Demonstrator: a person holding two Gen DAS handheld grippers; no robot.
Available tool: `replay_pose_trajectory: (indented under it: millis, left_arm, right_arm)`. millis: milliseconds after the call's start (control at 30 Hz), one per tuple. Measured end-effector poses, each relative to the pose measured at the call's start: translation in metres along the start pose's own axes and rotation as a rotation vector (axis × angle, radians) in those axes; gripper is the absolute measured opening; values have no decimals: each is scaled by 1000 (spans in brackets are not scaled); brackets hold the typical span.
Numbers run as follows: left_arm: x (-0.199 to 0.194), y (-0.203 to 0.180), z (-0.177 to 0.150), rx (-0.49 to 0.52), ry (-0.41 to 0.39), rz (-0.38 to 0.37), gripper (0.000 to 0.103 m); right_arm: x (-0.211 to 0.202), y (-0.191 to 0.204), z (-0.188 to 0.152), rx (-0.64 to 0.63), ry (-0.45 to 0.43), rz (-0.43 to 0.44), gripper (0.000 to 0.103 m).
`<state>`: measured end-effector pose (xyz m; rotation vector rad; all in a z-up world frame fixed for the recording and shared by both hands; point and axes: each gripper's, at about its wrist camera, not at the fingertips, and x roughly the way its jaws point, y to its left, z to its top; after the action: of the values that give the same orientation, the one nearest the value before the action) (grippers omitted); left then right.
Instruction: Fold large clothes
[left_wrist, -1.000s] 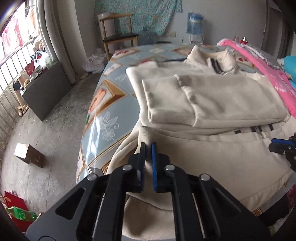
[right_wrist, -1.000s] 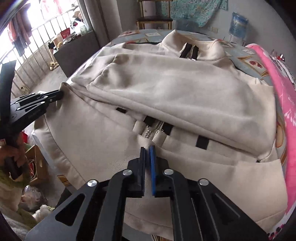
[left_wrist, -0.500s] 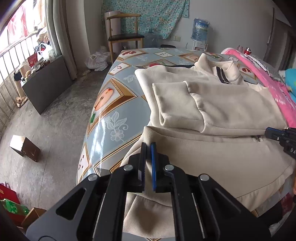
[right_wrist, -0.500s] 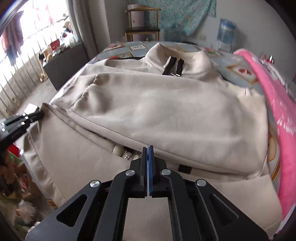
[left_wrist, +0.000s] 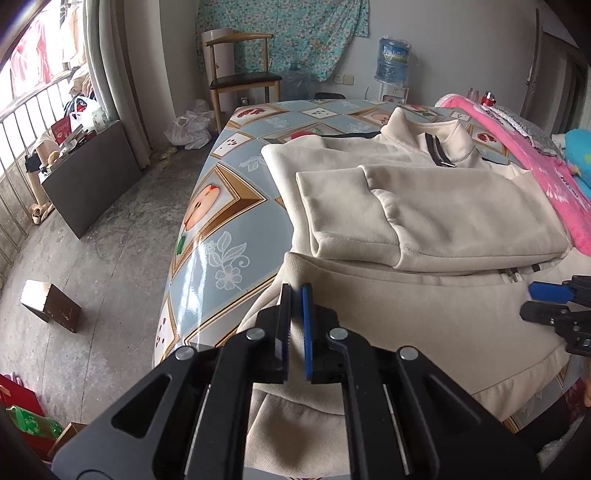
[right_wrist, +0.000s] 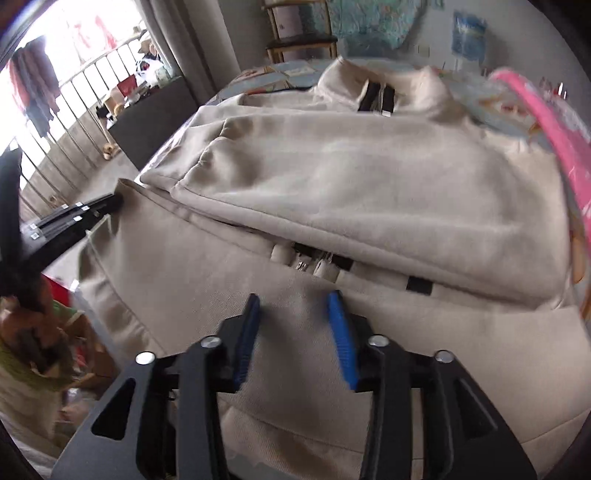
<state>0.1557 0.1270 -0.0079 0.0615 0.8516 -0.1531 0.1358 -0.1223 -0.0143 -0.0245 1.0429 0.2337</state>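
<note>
— What have you got on the left?

— My left gripper (left_wrist: 295, 291) sits at the near left edge of the cream fleece zip-up jacket (left_wrist: 424, 206), its jaws a narrow slit apart with a ridge of the hem fabric between them; whether the pads still pinch it, I cannot tell.

— And the jacket itself?

— Spread on the blue oilcloth-covered table with fruit pictures (left_wrist: 221, 206), sleeves folded in over the chest, collar at the far end.

— The right side?

— My right gripper (right_wrist: 293, 301) has just been opening; its blue pads (right_wrist: 338, 325) stand apart over the lower hem, gripping nothing.
</note>
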Motion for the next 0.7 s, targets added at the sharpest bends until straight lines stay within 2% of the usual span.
replay_pose_trajectory:
  millis: [33,67,100,167,200,300,367,467,500,600,700]
  left_arm:
    - [-1,0,0,0,-2,-5,10]
    - [-2,0,0,-1,-2,-20,12]
    - [-2,1,0,-7,0,-32,19]
    - [0,3,1,-21,3,-43,20]
    - [-1,5,3,-27,-6,-46,20]
    - [-10,6,12,-36,-53,-45,5]
    - [-10,8,18,-46,-68,-21,5]
    - [0,15,19,-67,-41,29,5]
    - [-4,18,17,-77,-42,20,5]
    - [-34,15,12,-56,-109,-81,5]
    - [-41,-4,6,-9,-71,-222,6]
  right_arm:
    - [-1,3,0,-25,-4,-38,9]
    - [-4,3,0,-25,-11,-27,5]
    - [-7,3,0,-21,-16,-24,4]
    - [-16,3,2,-22,-50,-40,4]
    - [-23,2,5,-9,-78,-40,4]
    - [-35,-1,16,7,-143,-56,3]
    - [-28,-2,19,9,-144,-67,3]
    - [-4,-7,18,13,-106,-82,3]
    - [-4,-9,17,24,-101,-75,2]
    - [-21,-4,16,9,-148,-92,2]
    - [-15,-3,17,-2,-141,-103,2]
